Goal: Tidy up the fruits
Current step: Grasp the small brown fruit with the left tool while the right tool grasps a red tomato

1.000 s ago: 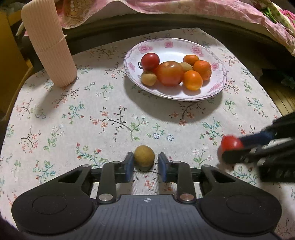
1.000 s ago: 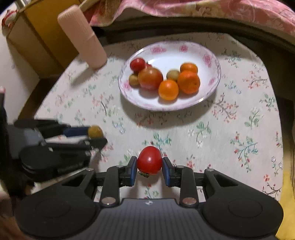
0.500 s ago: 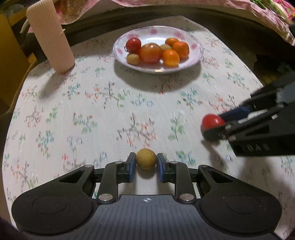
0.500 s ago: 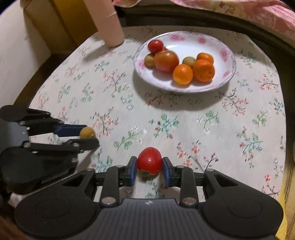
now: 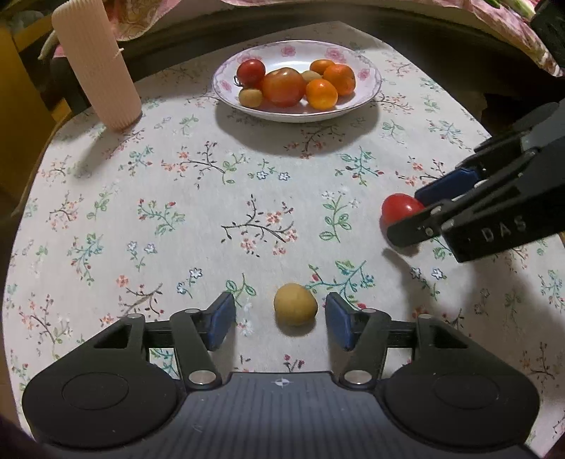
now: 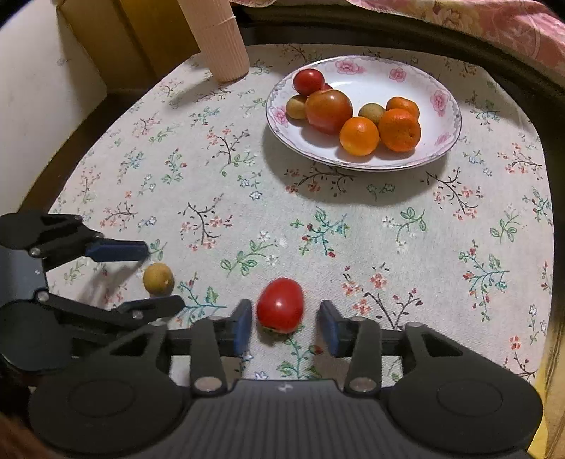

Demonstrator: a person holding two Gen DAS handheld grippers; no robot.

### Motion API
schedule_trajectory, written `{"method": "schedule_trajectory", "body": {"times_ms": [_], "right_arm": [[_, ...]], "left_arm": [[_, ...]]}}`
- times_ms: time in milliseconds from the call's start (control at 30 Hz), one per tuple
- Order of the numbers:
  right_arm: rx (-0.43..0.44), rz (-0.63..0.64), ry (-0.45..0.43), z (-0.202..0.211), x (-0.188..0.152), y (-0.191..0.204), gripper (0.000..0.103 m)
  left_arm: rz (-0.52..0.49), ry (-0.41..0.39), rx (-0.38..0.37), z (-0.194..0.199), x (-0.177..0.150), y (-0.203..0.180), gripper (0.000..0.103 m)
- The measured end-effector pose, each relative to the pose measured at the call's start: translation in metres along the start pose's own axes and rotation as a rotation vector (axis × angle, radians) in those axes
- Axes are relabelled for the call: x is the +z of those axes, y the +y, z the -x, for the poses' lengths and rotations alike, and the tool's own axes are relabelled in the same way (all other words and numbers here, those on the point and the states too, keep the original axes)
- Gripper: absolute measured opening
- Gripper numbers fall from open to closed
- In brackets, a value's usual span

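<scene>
A small yellow-brown fruit (image 5: pixel 296 309) lies on the floral tablecloth between the blue pads of my left gripper (image 5: pixel 280 323). Its jaws are opening and there is a gap on both sides. A red tomato (image 6: pixel 280 305) rests on the cloth between the pads of my right gripper (image 6: pixel 285 326), whose jaws are also opening and no longer press it. In the left wrist view the right gripper (image 5: pixel 423 212) and the tomato (image 5: pixel 400 208) show at the right. The white flowered plate (image 5: pixel 370 70) at the back holds tomatoes, oranges and small brown fruits.
A tall ribbed beige cylinder (image 5: pixel 97 67) stands at the back left of the table. A pink floral cloth (image 6: pixel 494 24) lies beyond the dark table rim. A yellow box (image 6: pixel 148 42) stands at the left. Bare tablecloth (image 6: pixel 247 197) stretches between the grippers and the plate.
Both grippers were shut on their fruits and now stand open, with the fruits resting on the cloth. The left gripper drew back from the plate earlier.
</scene>
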State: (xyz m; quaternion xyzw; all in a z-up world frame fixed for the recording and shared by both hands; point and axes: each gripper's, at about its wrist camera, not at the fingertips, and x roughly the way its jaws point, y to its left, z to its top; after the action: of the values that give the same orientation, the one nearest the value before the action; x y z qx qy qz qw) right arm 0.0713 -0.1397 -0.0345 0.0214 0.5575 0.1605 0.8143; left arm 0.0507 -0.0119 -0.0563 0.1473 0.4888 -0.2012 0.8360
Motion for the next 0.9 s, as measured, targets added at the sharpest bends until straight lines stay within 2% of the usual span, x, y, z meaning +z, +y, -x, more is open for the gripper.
{"method": "schedule_trajectory", "body": {"times_ms": [100,167,433,900], "right_arm": [[0.001,0.008,-0.002,0.0006,-0.0004,0.0007,0.043],[-0.007,0.022,-0.002,0.0005,-0.0005,0.0030,0.043],[-0.017,0.044,-0.004,-0.0001,-0.0012,0.0049,0.043],[-0.031,0.072,-0.005,-0.0015,0.0036,0.0087,0.043]], "left_arm": [[0.013,-0.002,-0.014,0.0000,0.0002,0.0015,0.064],[0.015,-0.001,-0.025,0.0004,0.0015,0.0007,0.059],[0.024,0.005,-0.053,0.0016,0.0019,-0.0023,0.055],[0.032,0.014,-0.039,0.0000,0.0041,-0.0037,0.057]]}}
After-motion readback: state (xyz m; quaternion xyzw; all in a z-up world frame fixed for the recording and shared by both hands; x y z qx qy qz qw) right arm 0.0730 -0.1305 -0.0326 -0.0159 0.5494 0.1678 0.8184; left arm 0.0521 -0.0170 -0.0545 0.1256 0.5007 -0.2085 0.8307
